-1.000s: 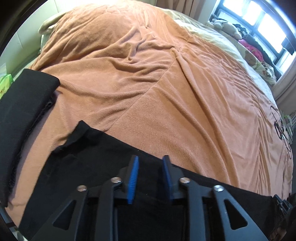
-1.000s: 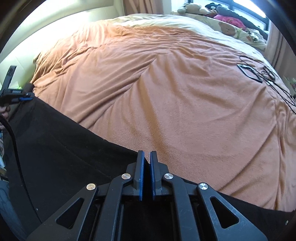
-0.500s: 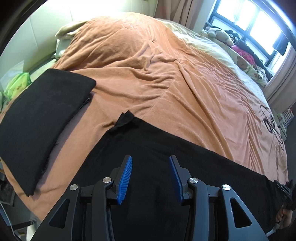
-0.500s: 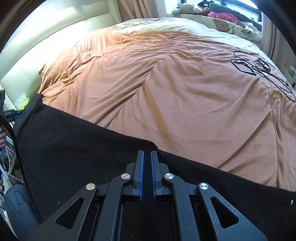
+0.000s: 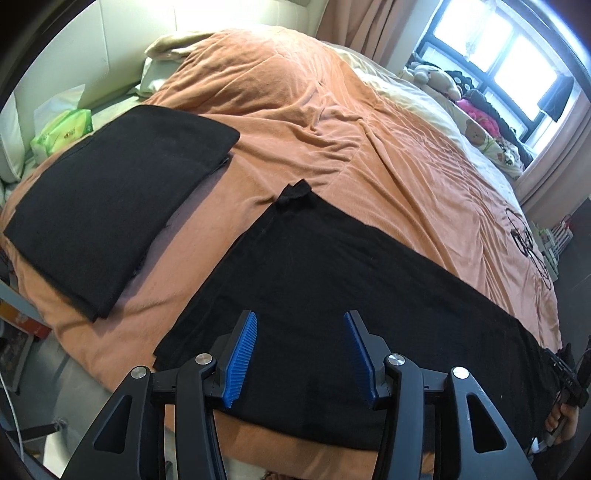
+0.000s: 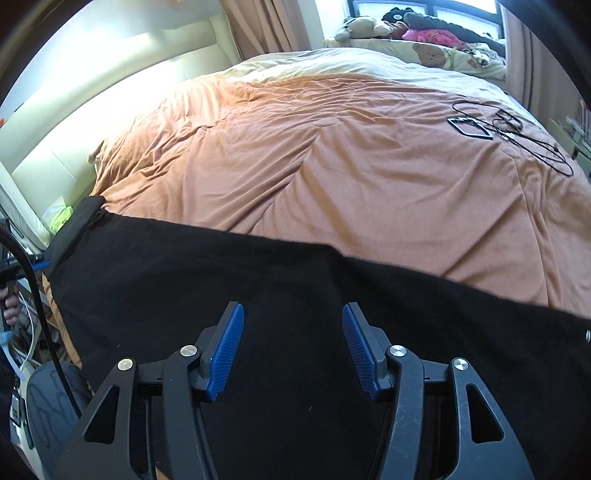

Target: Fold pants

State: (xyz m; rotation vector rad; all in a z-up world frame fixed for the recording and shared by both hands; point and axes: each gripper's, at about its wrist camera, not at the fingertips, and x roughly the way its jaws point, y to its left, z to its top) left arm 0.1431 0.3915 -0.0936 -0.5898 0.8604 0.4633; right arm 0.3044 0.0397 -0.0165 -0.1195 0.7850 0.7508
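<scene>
Sunlight from the window (image 5: 517,62) falls on a big bed with an orange blanket (image 5: 332,122) spread over it. We hold one tool in each hand, and both look out over the bed. Our black pants (image 5: 351,295) lie flat in a long strip along the near edge of the bed, on top of the orange blanket. One small corner of the pants (image 5: 293,192) sticks up and is a bit bunched. Our left tool (image 5: 300,354) hangs just above the pants with its two blue fingers (image 5: 240,354) spread wide, and it holds nothing. Our right tool (image 6: 291,350) is over the other part of the pants (image 6: 295,277), and its blue fingers (image 6: 227,350) are spread wide too, with nothing between them. We see black cloth under both tools, but we cannot tell if the fingers touch it. To the left of the pants, a little way off, lies another black folded cloth (image 5: 110,206) on the blanket. Past it, by the wall, sits a green pack of tissues (image 5: 62,131). Far across the bed, we see a black cord (image 6: 532,144) and a small dark flat thing (image 6: 469,127) on the blanket. Soft toys (image 6: 369,26) sit in a row by the window, next to pink and dark things.
</scene>
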